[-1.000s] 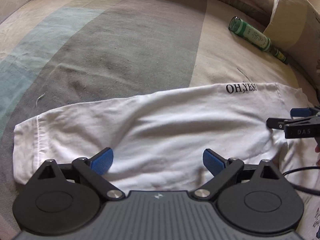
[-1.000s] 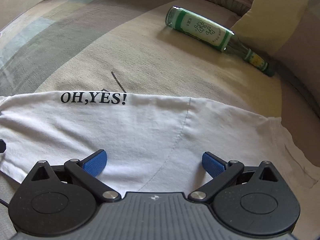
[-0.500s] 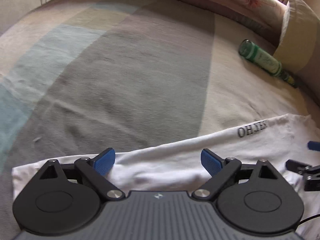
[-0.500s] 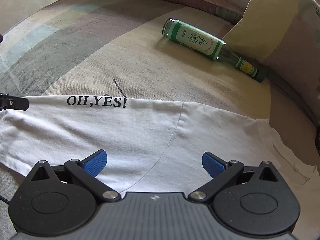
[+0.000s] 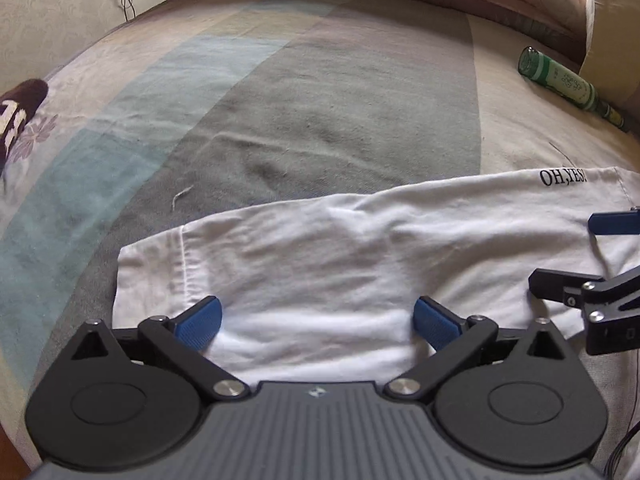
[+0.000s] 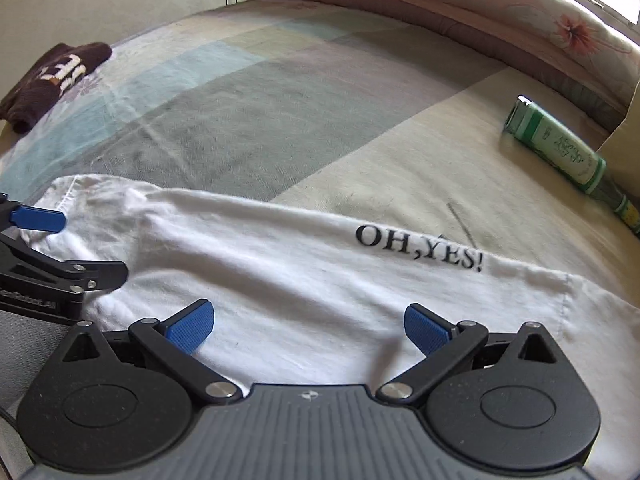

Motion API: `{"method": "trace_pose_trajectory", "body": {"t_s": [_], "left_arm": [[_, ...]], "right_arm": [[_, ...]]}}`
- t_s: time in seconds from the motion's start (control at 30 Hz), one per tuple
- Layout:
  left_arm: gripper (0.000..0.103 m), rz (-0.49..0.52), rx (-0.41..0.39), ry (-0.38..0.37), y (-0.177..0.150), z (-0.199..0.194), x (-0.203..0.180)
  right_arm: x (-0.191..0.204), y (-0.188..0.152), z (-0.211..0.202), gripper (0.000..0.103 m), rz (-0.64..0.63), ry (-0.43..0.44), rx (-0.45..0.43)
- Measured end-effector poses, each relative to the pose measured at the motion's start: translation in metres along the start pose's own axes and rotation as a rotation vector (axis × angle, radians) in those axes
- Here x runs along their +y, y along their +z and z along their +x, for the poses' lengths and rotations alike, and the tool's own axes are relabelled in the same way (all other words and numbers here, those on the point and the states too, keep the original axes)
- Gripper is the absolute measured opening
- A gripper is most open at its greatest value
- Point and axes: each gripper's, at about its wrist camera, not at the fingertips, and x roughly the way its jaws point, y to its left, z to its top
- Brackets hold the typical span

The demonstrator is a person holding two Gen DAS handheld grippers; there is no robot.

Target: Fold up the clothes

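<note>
A: Where does the garment lie?

B: The white T-shirt (image 5: 352,264) is spread in a long folded band across the striped bedsheet (image 5: 328,92), its "OH,YES!" print (image 6: 420,248) sitting at the far folded edge toward the right end. A hemmed edge shows at the left end in the left wrist view.

A: And the left gripper (image 5: 318,320)?

B: Its jaws are opening, spread wide over the near part of the shirt. Cloth lies beneath the gap, but the blue pads (image 5: 200,322) do not pinch it; nothing is held.

A: The right gripper (image 6: 308,326)?

B: Also spread wide above the shirt, a little left of the print, with nothing clamped. Whether its fingertips brush the fabric is hard to say, since the cloth runs under the gripper body there.

A: Do the two see each other?

B: Yes. The right gripper's fingers enter the right edge of the left wrist view over the shirt, and the left gripper's fingers show at the left edge of the right wrist view, near the hemmed end.

A: Anything else on the bed?

B: A green glass bottle (image 6: 560,152) lies on its side well beyond the shirt, beside a pillow (image 5: 612,32). A dark brown garment with white lettering (image 6: 52,76) sits at the far left, well apart. A folded floral quilt (image 6: 460,4) runs along the back.
</note>
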Motion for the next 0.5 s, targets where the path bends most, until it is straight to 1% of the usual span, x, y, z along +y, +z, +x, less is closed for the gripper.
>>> {"method": "trace_pose_trajectory", "body": {"t_s": [0.07, 0.1, 0.17, 0.2, 0.27, 0.3, 0.37, 0.43, 0.5], "left_arm": [[0.103, 0.02, 0.02, -0.009, -0.001, -0.003, 0.009], [0.103, 0.035, 0.032, -0.01, -0.001, -0.004, 0.011], [0.102, 0.066, 0.057, 0.018, 0.004, -0.008, 0.01], [0.098, 0.078, 0.064, 0.024, 0.008, -0.009, 0.008], [0.098, 0.085, 0.046, 0.001, 0.016, -0.015, 0.003], [0.098, 0.089, 0.031, -0.014, 0.021, -0.018, -0.001], [0.098, 0.112, -0.001, -0.058, 0.032, -0.021, -0.018], [0.098, 0.143, -0.022, -0.129, 0.039, -0.02, -0.045], [0.098, 0.174, -0.042, -0.201, 0.046, -0.019, -0.073]], "right_arm": [[0.008, -0.003, 0.0, 0.103, 0.02, 0.005, 0.015], [0.012, -0.003, -0.001, 0.103, 0.019, 0.026, 0.026], [0.021, -0.003, -0.009, 0.103, -0.013, 0.144, 0.054], [0.02, -0.003, -0.015, 0.103, -0.005, 0.2, 0.049], [0.012, -0.004, -0.028, 0.103, 0.032, 0.261, 0.024], [0.007, -0.005, -0.035, 0.103, 0.046, 0.269, 0.007], [-0.012, -0.01, -0.052, 0.103, 0.071, 0.203, -0.033], [-0.04, -0.021, -0.068, 0.103, 0.117, 0.117, -0.049], [-0.068, -0.037, -0.081, 0.103, 0.159, 0.03, -0.041]]}}
